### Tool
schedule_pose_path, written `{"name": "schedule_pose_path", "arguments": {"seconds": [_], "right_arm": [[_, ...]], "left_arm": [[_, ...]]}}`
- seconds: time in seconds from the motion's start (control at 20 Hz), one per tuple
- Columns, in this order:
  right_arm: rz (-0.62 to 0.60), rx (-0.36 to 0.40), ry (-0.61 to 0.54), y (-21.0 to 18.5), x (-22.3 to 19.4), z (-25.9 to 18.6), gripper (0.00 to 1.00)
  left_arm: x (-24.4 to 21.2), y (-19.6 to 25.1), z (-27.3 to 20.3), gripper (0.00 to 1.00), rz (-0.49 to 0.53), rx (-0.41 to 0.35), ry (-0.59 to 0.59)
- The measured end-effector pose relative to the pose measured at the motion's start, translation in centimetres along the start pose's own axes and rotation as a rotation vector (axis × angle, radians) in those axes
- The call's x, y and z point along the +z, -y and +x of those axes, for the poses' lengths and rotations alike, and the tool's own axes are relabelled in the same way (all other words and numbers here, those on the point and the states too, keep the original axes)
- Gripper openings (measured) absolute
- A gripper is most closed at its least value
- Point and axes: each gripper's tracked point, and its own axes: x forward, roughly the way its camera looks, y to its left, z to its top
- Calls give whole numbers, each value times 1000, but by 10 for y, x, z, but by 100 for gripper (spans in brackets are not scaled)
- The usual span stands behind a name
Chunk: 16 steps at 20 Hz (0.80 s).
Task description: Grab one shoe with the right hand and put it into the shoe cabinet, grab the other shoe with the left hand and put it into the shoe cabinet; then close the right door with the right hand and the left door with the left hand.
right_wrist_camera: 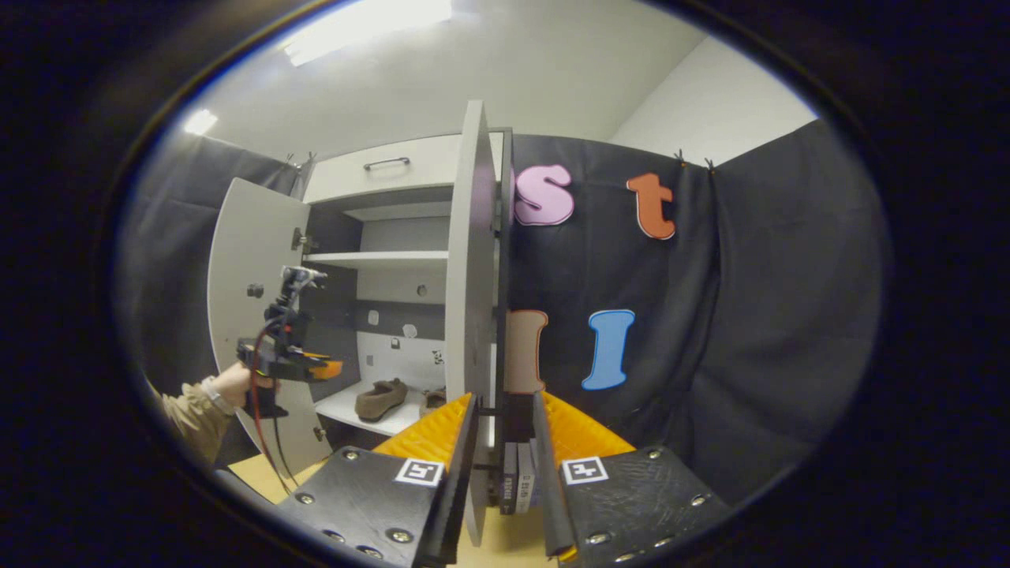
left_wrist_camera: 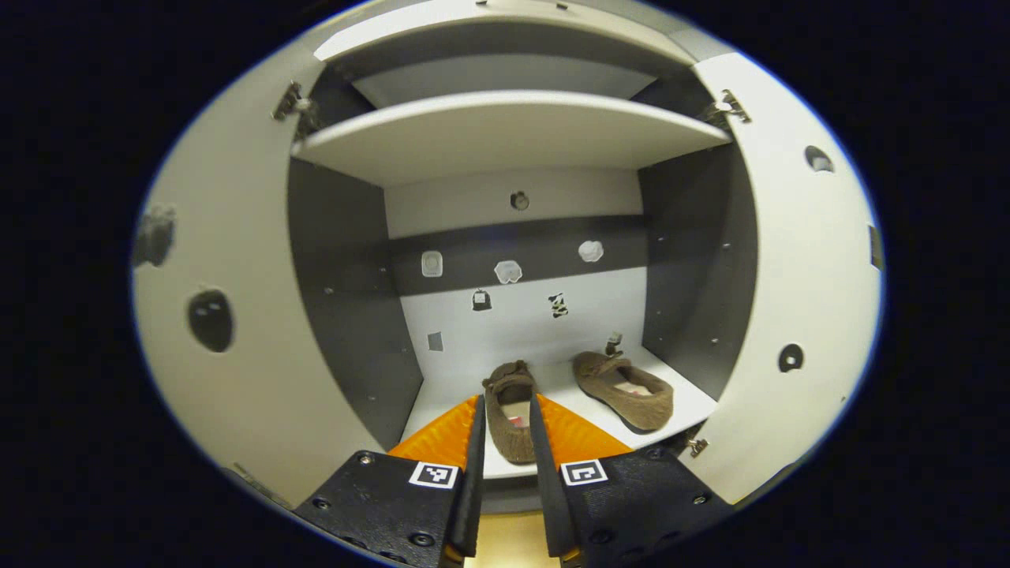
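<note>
The right hand-held gripper (right_wrist_camera: 503, 442) has its fingers a little apart, empty, and straddles the edge of the right door (right_wrist_camera: 472, 315), which stands edge-on up the frame's centre, its long axis vertical; that hand is nearest it. The left hand-held gripper (left_wrist_camera: 505, 442), fingers apart, faces the cabinet's bottom shelf (left_wrist_camera: 568, 394), where both shoes (left_wrist_camera: 623, 390) lie at lower centre.

Small stickers (left_wrist_camera: 507, 271) dot the grey band, ceiling lights (right_wrist_camera: 364, 22) glow overhead, and a few upright books (right_wrist_camera: 517, 487) stand on the floor beside black cloth (right_wrist_camera: 710, 331).
</note>
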Motion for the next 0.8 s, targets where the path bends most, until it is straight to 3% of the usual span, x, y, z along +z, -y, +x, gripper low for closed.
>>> {"name": "schedule_pose_path", "arguments": {"seconds": [0.35, 0.45, 0.5, 0.55, 0.6, 0.7, 0.8], "right_arm": [[27, 114, -59, 9, -41, 36, 43], [37, 166, -73, 5, -49, 41, 55], [45, 192, -77, 2, -51, 46, 58], [52, 212, -82, 0, -53, 50, 71], [59, 229, -91, -1, -56, 54, 68], [77, 270, -100, -6, -60, 53, 75], [98, 308, -104, -10, -60, 56, 71]], "left_arm": [[3, 10, -134, 37, -59, -15, 43], [-4, 11, -159, 53, -68, -8, 39], [-5, 8, -174, 68, -71, 3, 39], [-6, 4, -186, 84, -75, 18, 37], [-10, 1, -192, 100, -80, 30, 34], [-12, -13, -207, 96, -78, 71, 34], [-12, -27, -219, 98, -75, 112, 39]]}}
